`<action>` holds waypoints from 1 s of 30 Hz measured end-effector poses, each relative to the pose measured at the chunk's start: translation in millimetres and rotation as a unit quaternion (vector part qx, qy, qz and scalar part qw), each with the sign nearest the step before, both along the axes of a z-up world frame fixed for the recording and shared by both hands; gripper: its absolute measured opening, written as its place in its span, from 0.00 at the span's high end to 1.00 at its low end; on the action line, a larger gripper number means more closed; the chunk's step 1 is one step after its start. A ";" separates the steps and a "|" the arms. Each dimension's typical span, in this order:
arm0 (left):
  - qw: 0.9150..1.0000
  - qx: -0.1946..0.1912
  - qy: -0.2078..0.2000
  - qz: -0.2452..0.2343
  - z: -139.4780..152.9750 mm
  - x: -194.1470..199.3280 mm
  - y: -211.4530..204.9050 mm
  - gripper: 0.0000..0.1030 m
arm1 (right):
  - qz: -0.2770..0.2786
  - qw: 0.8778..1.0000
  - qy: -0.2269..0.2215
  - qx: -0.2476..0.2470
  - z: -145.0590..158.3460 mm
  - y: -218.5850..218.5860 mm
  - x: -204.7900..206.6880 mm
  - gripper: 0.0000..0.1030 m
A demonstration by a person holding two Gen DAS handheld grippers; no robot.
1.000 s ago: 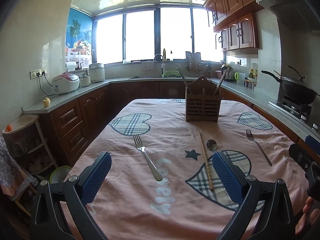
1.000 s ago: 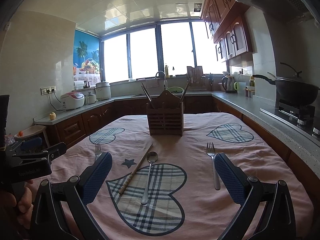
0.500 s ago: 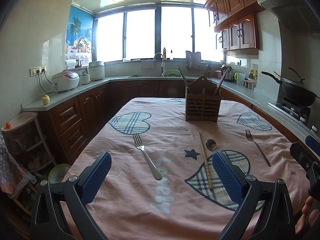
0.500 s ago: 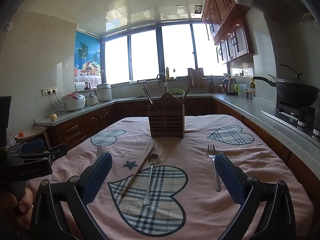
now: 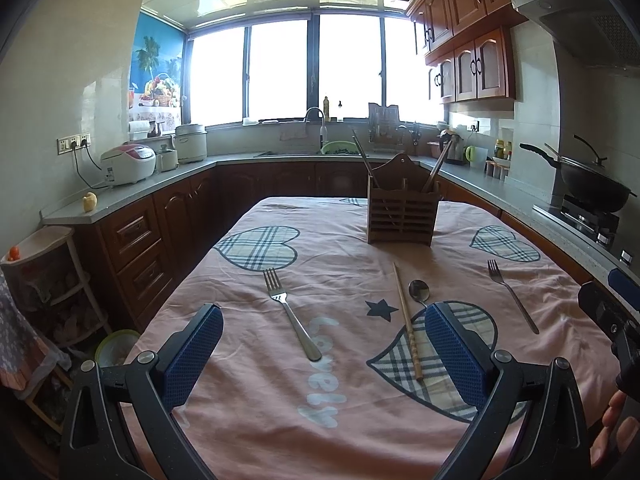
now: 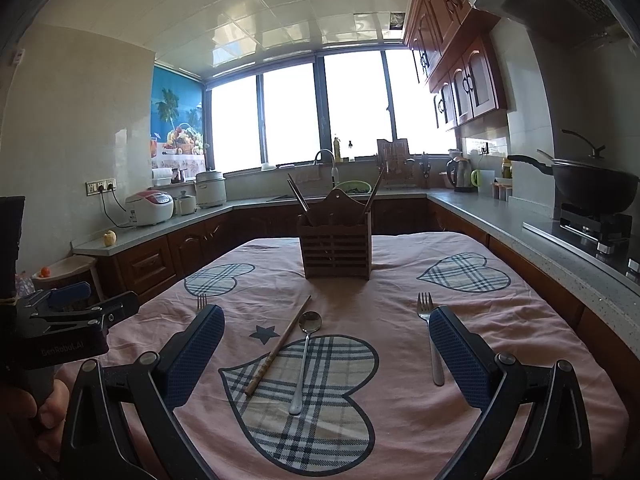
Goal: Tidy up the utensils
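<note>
A wooden utensil holder [image 5: 402, 216] [image 6: 335, 246] with chopsticks in it stands at the far middle of the pink-clothed table [image 5: 280, 400]. On the cloth lie a fork [image 5: 290, 312], a single chopstick [image 5: 406, 320] [image 6: 280, 344], a spoon [image 5: 419, 291] [image 6: 305, 356] and a second fork [image 5: 510, 294] [image 6: 430, 338]. My left gripper [image 5: 320, 356] is open and empty above the near cloth, with the first fork's handle between its fingers. My right gripper [image 6: 326, 354] is open and empty, with the chopstick and spoon between its fingers.
Kitchen counters run along the left, back and right walls. A rice cooker [image 5: 128, 164] stands on the left counter and a black wok [image 5: 592, 188] on the stove at right. A shelf rack [image 5: 44, 276] stands left of the table.
Both views have tilted slightly upward, so the table items sit a little lower in frame. Both grippers stay open and empty.
</note>
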State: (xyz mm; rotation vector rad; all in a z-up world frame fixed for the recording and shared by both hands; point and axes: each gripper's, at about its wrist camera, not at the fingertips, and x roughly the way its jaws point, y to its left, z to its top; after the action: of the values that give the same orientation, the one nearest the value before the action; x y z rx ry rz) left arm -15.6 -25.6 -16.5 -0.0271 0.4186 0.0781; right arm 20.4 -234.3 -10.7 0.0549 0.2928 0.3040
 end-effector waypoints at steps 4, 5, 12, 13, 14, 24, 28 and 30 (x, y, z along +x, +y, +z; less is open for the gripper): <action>1.000 0.002 -0.002 0.002 1.0 -0.5 -2.1 0.01 | 0.001 1.000 -0.005 -0.001 1.2 0.6 -1.1 0.00; 1.000 0.002 -0.002 0.001 1.1 -0.5 -2.4 0.01 | 0.002 1.000 -0.006 -0.001 1.4 0.8 -1.0 0.00; 1.000 0.003 -0.004 0.001 1.1 -0.7 -4.9 0.01 | 0.003 1.000 -0.006 -0.002 1.0 1.8 -0.8 0.00; 1.000 0.003 -0.004 0.002 0.9 -0.9 -5.1 0.01 | 0.003 1.000 -0.006 -0.002 1.0 1.7 -0.7 0.00; 1.000 0.003 -0.004 0.002 0.9 -0.9 -5.2 0.01 | 0.003 1.000 -0.006 -0.002 0.9 1.7 -0.4 0.00; 1.000 0.007 -0.006 0.006 0.5 -1.1 -5.9 0.01 | 0.003 1.000 -0.005 -0.002 0.9 1.6 0.1 0.00; 1.000 0.008 -0.006 0.007 -0.2 -1.5 -6.2 0.01 | 0.003 1.000 -0.004 -0.002 0.5 1.8 0.1 0.00; 1.000 0.008 -0.006 0.007 -0.2 -1.5 -6.1 0.01 | 0.003 1.000 -0.004 -0.002 0.5 2.1 0.2 0.00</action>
State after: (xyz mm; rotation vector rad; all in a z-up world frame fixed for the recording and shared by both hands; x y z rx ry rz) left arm -17.1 -31.7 -16.7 -0.0151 0.4067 0.0944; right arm 20.6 -232.3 -10.2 0.0479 0.2856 0.3103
